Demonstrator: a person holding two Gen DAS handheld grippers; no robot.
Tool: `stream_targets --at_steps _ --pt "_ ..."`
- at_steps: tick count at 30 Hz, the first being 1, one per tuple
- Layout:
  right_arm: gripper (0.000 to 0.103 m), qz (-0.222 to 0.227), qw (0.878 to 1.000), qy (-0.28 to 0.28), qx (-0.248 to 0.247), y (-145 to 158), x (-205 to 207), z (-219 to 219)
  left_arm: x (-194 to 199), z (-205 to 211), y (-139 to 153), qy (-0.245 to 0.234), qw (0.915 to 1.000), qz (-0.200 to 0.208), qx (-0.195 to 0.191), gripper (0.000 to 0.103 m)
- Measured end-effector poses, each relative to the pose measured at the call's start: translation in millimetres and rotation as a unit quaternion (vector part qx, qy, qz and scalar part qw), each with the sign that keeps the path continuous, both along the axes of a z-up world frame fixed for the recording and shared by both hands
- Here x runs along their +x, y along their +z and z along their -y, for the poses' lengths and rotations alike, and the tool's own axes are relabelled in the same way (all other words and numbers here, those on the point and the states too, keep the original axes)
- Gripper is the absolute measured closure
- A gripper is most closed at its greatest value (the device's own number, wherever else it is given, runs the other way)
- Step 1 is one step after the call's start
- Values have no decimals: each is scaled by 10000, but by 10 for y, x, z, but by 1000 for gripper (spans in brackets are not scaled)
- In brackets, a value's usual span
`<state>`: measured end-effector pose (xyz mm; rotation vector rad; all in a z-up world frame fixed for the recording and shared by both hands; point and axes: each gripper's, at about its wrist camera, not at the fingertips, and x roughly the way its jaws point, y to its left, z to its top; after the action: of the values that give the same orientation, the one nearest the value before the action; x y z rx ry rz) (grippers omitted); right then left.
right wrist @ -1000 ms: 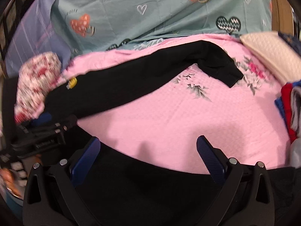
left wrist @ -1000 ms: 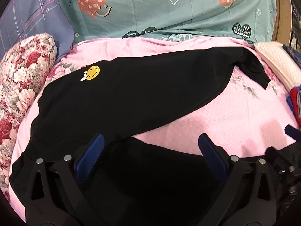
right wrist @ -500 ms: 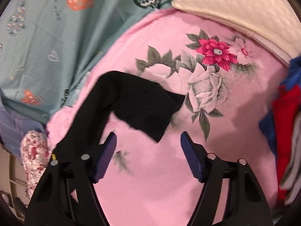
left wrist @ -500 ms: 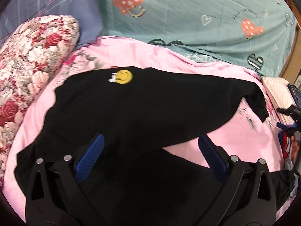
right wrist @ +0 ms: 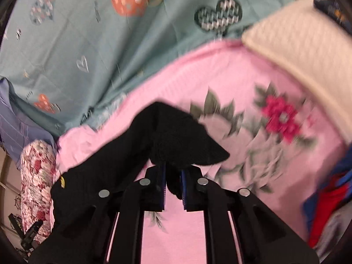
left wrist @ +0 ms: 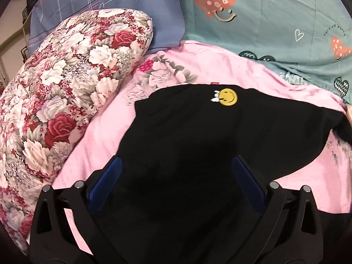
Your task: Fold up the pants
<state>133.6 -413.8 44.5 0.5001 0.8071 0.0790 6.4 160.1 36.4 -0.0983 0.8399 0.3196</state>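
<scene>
Pants: black fabric pants lie spread on the pink floral bedsheet, a round yellow smiley patch near the waist end; one leg runs off to the right.
Leg end: in the right wrist view the black pant leg is bunched and raised off the sheet at its end.
Right gripper: the right gripper is clamped on that leg end, its blue pads close together with black cloth between them.
Left gripper: the left gripper hovers over the upper part of the pants, its blue pads wide apart, nothing between them.
Bedding: a red-and-white rose-print pillow just left of the pants; a teal heart-print sheet behind; a cream quilted blanket at the right, blurred.
</scene>
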Motion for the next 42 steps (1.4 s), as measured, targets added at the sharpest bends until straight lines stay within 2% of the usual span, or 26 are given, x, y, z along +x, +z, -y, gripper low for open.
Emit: stream_targets --at_steps 2,5,7,8,9,10,11,12,16,19,22,27,32,35,38,40,41,42 --pt "92 126 9992 -296 -235 268 -90 230 10 -60 29 -23 10000 -26 48 2" --pt "92 71 9950 -825 -552 471 -183 576 26 -127 82 -133 9999 -21 -9 2" --pt "90 -154 9889 -1145 -932 418 -214 700 46 -178 109 -184 9998 -56 -57 2" --pt "85 -393 9824 -1313 -1272 350 -206 726 54 -203 114 -210 9997 -72 -90 2" --pt "58 -642 9749 -1450 -1564 278 -173 730 80 -248 112 -237 9996 -110 -137 2" --pt "36 -1044 9599 -1600 -2054 170 -144 714 99 -264 104 -249 9995 -140 -156 2" --pt "36 -1144 9517 -1668 -2312 132 -149 704 133 -296 91 -265 9993 -180 -180 2" --pt "36 -1061 9470 -1653 -2542 110 -179 624 180 -345 64 -260 9991 -251 -204 2" --pt "35 -770 9681 -870 -2221 133 -175 220 420 -570 -50 -244 9967 -601 -480 2" --pt "33 -545 9758 -92 -2116 192 -124 -353 666 -761 -151 -316 9929 -833 -794 2" --pt "32 -382 9799 657 -1846 231 -116 -908 918 -965 -259 -438 9894 -856 -1088 2" --pt "32 -349 9765 1551 -1456 204 -182 -1607 1233 -1219 -480 -849 9779 -759 -1753 2" --pt "32 -417 9713 1961 -1278 171 -303 -1960 1387 -1237 -617 -1350 9744 -635 -1681 2" --pt "32 -469 9692 2060 -1263 114 -297 -2091 1473 -1151 -730 -1757 9662 -760 -1729 2" --pt "32 -591 9681 2046 -1319 35 -258 -2153 1495 -1058 -752 -1998 9627 -706 -1682 3" --pt "32 -657 9676 2021 -1360 -3 -231 -2147 1447 -979 -689 -2076 9671 -461 -1397 35" --pt "32 -679 9680 1989 -1368 -12 -220 -2131 1434 -955 -666 -2086 9681 -429 -1321 59" --pt "32 -689 9693 1926 -1365 -13 -206 -2105 1421 -941 -626 -2008 9707 -353 -1272 60"
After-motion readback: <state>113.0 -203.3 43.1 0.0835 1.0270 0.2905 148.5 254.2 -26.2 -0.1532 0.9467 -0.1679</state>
